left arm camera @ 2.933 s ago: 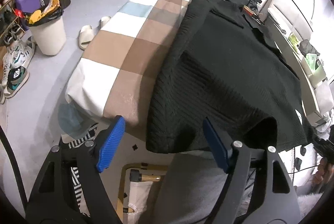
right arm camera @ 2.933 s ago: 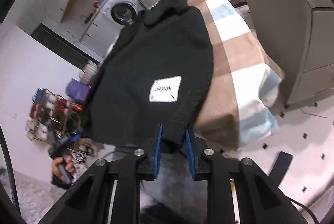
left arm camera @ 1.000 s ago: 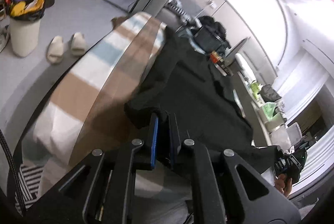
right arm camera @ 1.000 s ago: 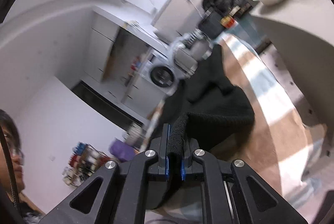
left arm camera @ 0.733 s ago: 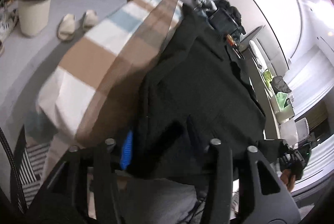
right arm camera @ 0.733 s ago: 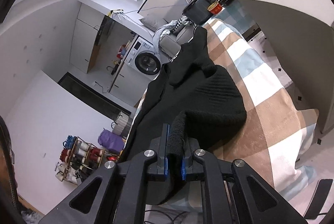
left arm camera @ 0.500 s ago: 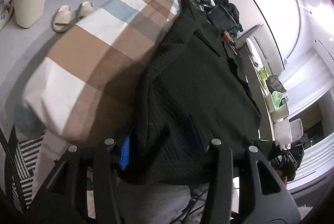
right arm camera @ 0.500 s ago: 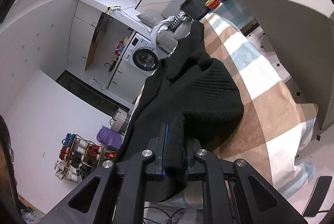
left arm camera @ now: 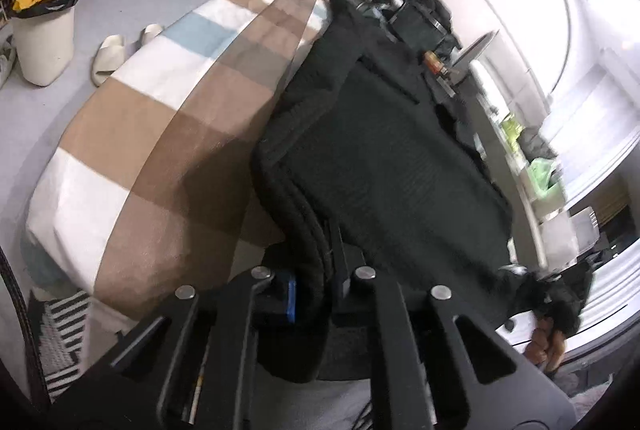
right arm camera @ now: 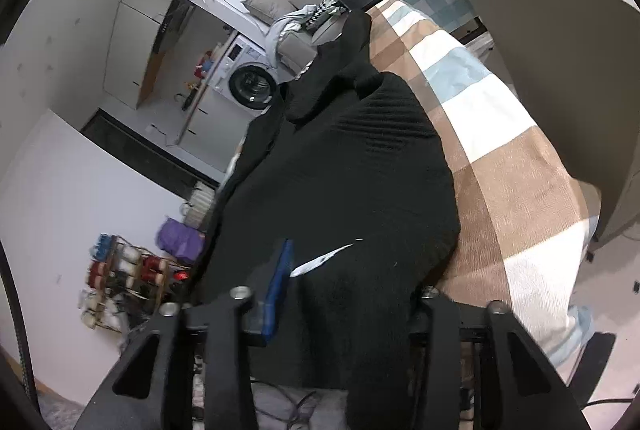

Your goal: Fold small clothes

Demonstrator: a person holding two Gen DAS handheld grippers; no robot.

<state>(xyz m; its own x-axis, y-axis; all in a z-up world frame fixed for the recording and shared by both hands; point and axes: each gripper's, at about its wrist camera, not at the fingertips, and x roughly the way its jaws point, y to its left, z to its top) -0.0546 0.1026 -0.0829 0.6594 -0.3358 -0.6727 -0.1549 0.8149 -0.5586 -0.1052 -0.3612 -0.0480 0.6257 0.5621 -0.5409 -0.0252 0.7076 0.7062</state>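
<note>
A black knit sweater [left arm camera: 384, 157] lies lengthwise on a narrow table covered with a checked cloth [left arm camera: 168, 117] in brown, white and pale blue blocks, its near hem hanging over the table's near end. The left gripper [left arm camera: 316, 290] is clenched on the folded, ribbed hem at the sweater's left edge, a thick roll of knit pinched between its blue pads [left arm camera: 291, 296]. In the right wrist view the same sweater [right arm camera: 344, 189] drapes over the right gripper [right arm camera: 344, 294]; its jaws have just been opening and now stand apart, with loose knit lying between them and over the right finger, so only the left blue pad [right arm camera: 278, 286] shows and nothing is squeezed. A sliver of white label [right arm camera: 320, 262] peeks from a fold just beside that pad. Past the table's far end stands a washing machine [right arm camera: 250, 81]; on the floor to the left are a pair of pale slippers [left arm camera: 116, 53] and a white bin [left arm camera: 44, 37] holding yellow wrappers.
</note>
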